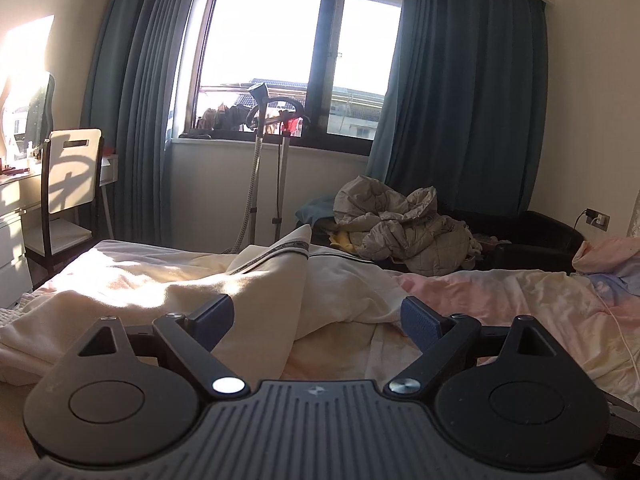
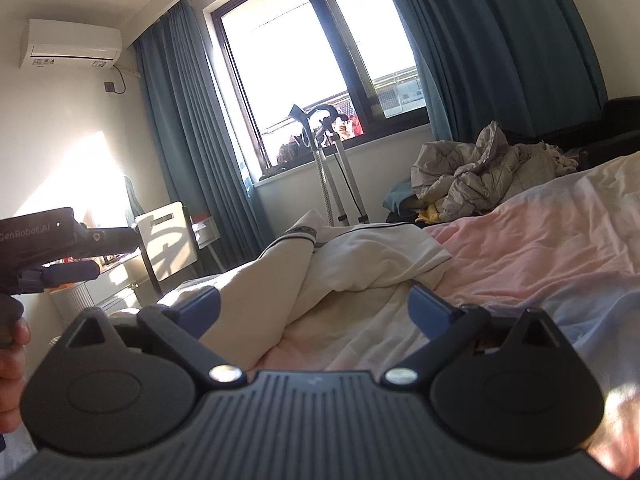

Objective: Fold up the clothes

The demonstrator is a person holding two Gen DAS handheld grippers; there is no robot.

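A cream garment with dark trim (image 1: 280,280) lies rumpled on the bed, one fold sticking up toward the window. My left gripper (image 1: 316,318) hovers low over its near end, open wide; the cloth runs between the blue pads (image 1: 212,314) close to the left one, ungripped. In the right wrist view the same garment (image 2: 360,256) lies ahead, and my right gripper (image 2: 316,308) is open too, with a fold of cloth beside its left pad (image 2: 200,308). The left gripper (image 2: 116,254) shows at the left edge there, held by a hand (image 2: 12,344).
The bed has a pink and pale sheet (image 1: 500,300) with a white cable (image 1: 624,332) at the right. Behind it, grey quilted clothes (image 1: 400,224) are piled on a black sofa (image 1: 536,236). A garment steamer stand (image 1: 260,168), a chair (image 1: 72,176) and a white desk (image 1: 12,200) stand near the window.
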